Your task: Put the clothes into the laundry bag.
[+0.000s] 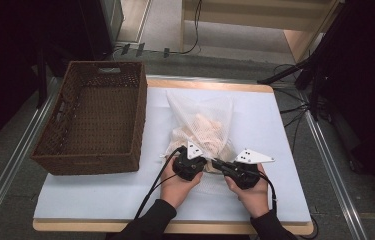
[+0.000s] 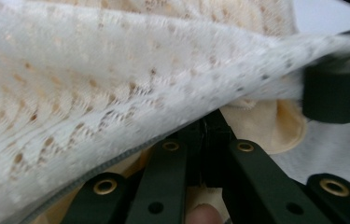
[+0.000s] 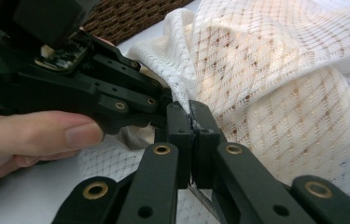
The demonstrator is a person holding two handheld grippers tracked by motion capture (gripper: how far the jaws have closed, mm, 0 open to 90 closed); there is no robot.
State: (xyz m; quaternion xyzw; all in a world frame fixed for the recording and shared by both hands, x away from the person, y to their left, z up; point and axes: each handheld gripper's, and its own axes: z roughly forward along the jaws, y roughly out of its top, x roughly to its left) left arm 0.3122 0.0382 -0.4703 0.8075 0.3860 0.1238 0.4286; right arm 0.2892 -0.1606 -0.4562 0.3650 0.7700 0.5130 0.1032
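A white mesh bag [image 1: 202,125] with cream garments [image 2: 266,126] inside lies on the pale mat, its far end peaked up. Both grippers meet at its near edge. My left gripper [image 1: 206,162] is shut on the mesh hem [image 2: 116,84], which drapes over its closed jaws [image 2: 205,135]. My right gripper [image 1: 216,164] comes in from the right and is shut on the same hem, a thin strip of netting pinched at its tips [image 3: 192,116]. In the right gripper view the left gripper [image 3: 165,100] sits tip to tip with it, held by a hand [image 3: 32,140].
A brown wicker basket [image 1: 87,162] with nothing in it stands on the table's left half, close beside the bag; its weave [image 3: 130,16] also shows in the right gripper view. Bare mat [image 1: 100,195] lies in front of it. Cables and stands crowd the floor at back right.
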